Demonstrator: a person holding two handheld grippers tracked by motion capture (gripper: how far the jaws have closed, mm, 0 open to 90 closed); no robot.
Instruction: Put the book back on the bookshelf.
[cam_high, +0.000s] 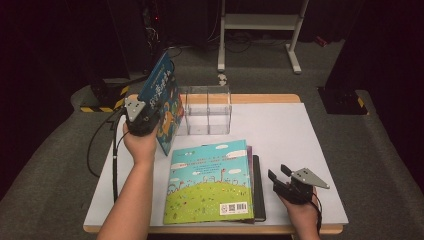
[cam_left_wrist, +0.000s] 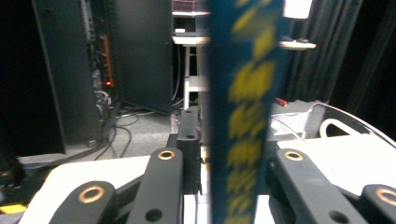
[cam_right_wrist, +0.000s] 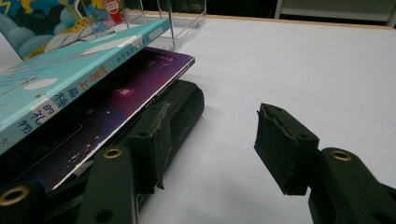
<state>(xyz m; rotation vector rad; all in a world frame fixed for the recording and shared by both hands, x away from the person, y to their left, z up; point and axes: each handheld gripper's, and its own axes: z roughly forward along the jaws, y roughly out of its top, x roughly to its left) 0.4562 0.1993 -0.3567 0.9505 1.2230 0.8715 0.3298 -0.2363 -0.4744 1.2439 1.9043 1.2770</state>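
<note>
Book (cam_high: 161, 95) stands upright on its edge between the left tongs (cam_high: 145, 107), long axis rising, pads apparently just off its covers, clear rack (cam_high: 206, 110) just right of it on the counter (cam_high: 280, 130), right tongs (cam_high: 280, 174) half-wide, empty, well apart by the flat stack (cam_high: 212, 182)

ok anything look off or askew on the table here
The blue book at the left claw stands tilted beside the clear rack, not in a slot. The stack's purple book pokes out from under the top book.
</note>
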